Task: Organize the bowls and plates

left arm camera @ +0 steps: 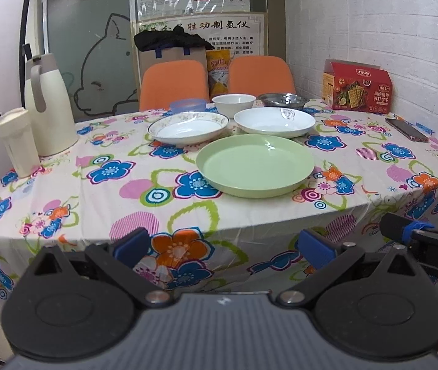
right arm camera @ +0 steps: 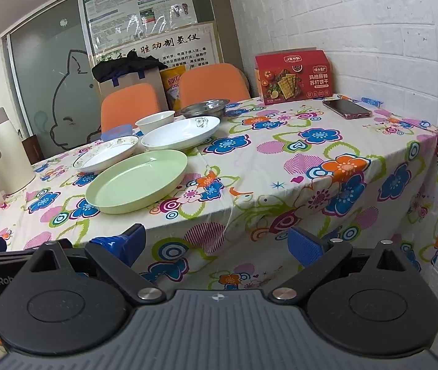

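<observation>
green plate (left arm camera: 255, 165) sits nearest the front edge of the flowered surface (left arm camera: 101, 191). behind it, 2 white plates: floral-rimmed plate (left arm camera: 188, 127) at left, plain white plate (left arm camera: 274, 121) at right. farther back: blue bowl (left arm camera: 188, 104), white bowl (left arm camera: 233, 101), steel bowl (left arm camera: 283, 99). left gripper (left arm camera: 223, 243) and right gripper (right arm camera: 217, 243) both held off the front edge, jaws released, holding nothing.

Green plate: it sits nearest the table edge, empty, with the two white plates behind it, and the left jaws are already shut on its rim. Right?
Not quite. The left gripper is open and held short of the table, touching nothing; the left wrist view shows its jaws spread wide. The rest holds: the green plate is empty and nearest the edge, with the floral-rimmed white plate and the plain white plate behind it.
</observation>
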